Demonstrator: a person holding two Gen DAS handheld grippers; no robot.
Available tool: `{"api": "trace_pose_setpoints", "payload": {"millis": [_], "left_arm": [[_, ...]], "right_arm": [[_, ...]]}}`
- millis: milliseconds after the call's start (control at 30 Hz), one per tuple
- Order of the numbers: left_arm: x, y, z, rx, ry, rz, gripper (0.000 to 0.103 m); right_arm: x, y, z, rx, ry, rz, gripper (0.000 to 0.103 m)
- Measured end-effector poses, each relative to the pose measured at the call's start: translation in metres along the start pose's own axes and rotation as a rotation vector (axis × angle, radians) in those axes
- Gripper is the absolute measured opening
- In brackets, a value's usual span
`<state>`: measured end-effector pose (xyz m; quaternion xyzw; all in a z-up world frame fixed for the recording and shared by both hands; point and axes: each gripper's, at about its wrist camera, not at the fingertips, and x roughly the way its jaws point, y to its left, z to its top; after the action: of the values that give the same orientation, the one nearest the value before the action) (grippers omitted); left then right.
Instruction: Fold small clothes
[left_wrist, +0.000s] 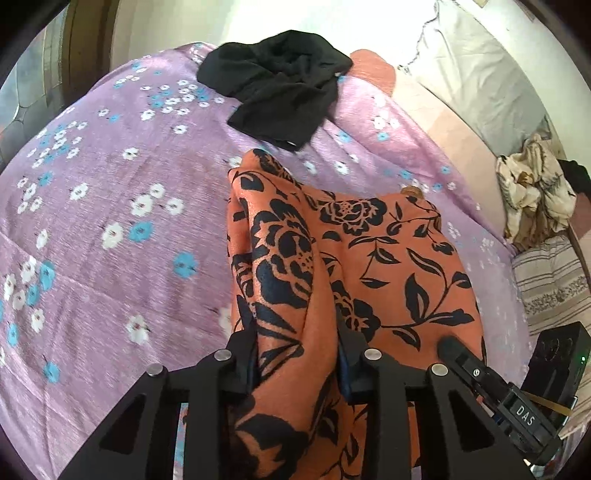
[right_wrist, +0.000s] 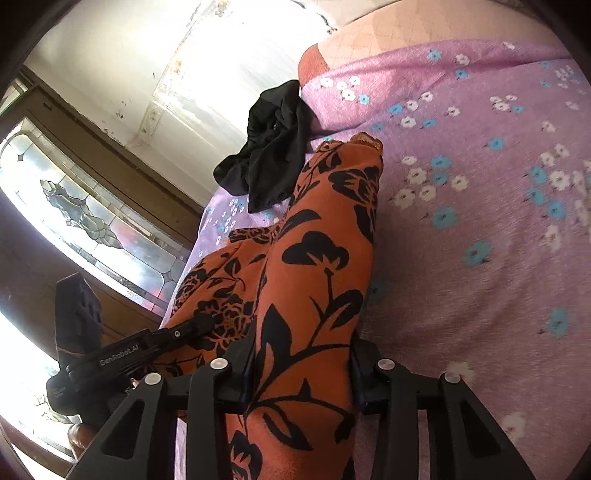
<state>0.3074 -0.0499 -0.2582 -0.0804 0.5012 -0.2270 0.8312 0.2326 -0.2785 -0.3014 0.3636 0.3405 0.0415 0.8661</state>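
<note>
Both your left gripper and right gripper clamp the orange floral garment above the purple flowered bedspread. Beyond it lies a crumpled black garment.

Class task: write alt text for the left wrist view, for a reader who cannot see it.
The left gripper is shut on an orange garment with black flowers, which drapes onto a purple floral bedsheet. A crumpled black garment lies further back, and the right gripper also touches the orange cloth.
</note>
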Motion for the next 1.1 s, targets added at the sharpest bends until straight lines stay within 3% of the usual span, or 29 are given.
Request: {"api": "trace_pose_setpoints", "payload": {"millis": [267, 433, 567, 633, 733, 833, 900, 1000, 1100], "left_arm": [[-0.009, -0.039, -0.039, 0.048, 0.072, -0.067, 0.033], [-0.007, -0.069, -0.071, 0.106, 0.128, -0.079, 0.033], [-0.005, -0.082, -0.091, 0.162, 0.135, -0.017, 0.036], [-0.002, -0.077, -0.091, 0.166, 0.147, 0.011, 0.045], [-0.006, -0.061, -0.079, 0.116, 0.145, -0.024, 0.048], [-0.025, -0.043, -0.060, 0.093, 0.038, 0.026, 0.059], [-0.032, -0.038, -0.052, 0.113, -0.025, 0.094, 0.062], [-0.025, -0.035, -0.049, 0.137, -0.036, 0.142, 0.062], [-0.008, -0.045, -0.051, 0.183, -0.005, 0.159, 0.062]], "right_arm": [[-0.054, -0.010, 0.001, -0.010, 0.007, -0.048, 0.041], [-0.089, -0.045, -0.015, 0.054, 0.041, -0.064, 0.041], [-0.087, -0.075, -0.021, 0.115, 0.127, -0.108, 0.041], [-0.079, -0.084, -0.018, 0.140, 0.177, -0.127, 0.045], [-0.075, -0.084, -0.007, 0.164, 0.198, -0.158, 0.052], [-0.083, -0.075, 0.006, 0.138, 0.130, -0.223, 0.054], [-0.097, -0.062, 0.020, 0.082, -0.001, -0.300, 0.054], [-0.096, -0.045, 0.034, 0.038, -0.084, -0.253, 0.055], [-0.078, -0.035, 0.037, 0.017, -0.079, -0.229, 0.055]]}}
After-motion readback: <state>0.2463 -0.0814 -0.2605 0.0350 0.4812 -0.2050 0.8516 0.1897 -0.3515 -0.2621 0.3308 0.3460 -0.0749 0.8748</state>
